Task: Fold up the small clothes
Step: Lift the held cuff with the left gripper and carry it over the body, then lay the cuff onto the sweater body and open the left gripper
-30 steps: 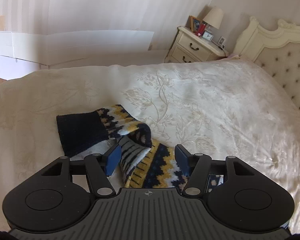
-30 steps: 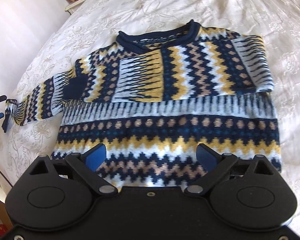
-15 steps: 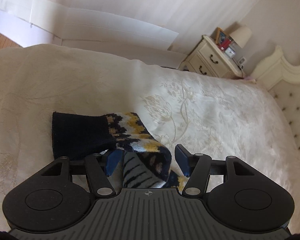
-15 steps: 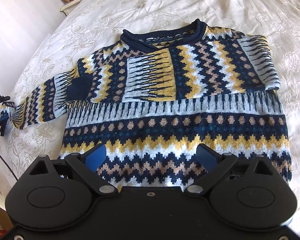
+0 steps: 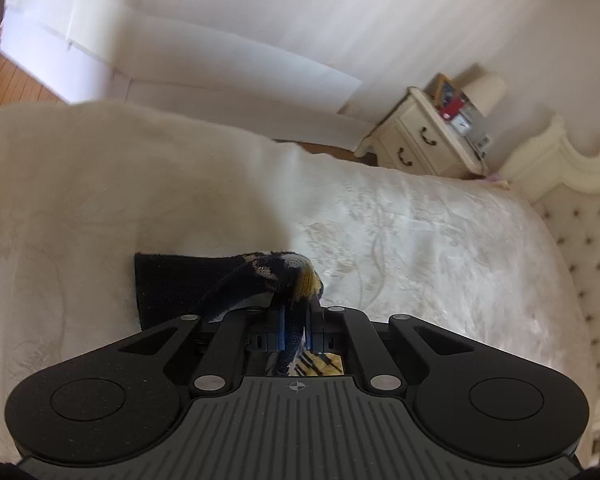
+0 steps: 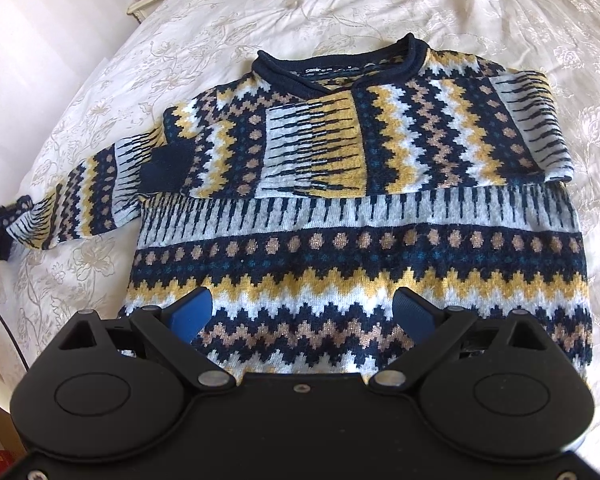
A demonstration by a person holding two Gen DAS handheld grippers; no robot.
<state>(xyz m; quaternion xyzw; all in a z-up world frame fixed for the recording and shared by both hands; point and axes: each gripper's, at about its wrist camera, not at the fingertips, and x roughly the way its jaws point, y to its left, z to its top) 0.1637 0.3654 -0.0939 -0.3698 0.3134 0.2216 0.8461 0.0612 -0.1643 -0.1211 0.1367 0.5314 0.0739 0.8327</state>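
**Left hand-held gripper just clamped the sleeve**

So since a second ago the left hand-held gripper (image 5: 295,322) has slid along the sleeve (image 5: 260,280) toward the cuff and its jaws have just been closing. They're now pinched tight on a bunched fold of knit, with the dark cuff (image 5: 172,280) lying flat on the bed (image 5: 440,248) just past it on the left.

Biggest thing first: the bed has a cream floral cover and takes up nearly everything in both views. The sweater (image 6: 360,216) lies spread on it, navy, yellow, white and tan zigzags, collar pointing away from the right camera. One sleeve is folded across the chest; the other stretches out to the left edge of the right view.

The right hand-held gripper (image 6: 302,314) hangs over the hem, blue pads wide apart, gripping nothing.

Nightstand (image 5: 416,140) with a lamp (image 5: 484,88) sits beside the headboard (image 5: 572,208).
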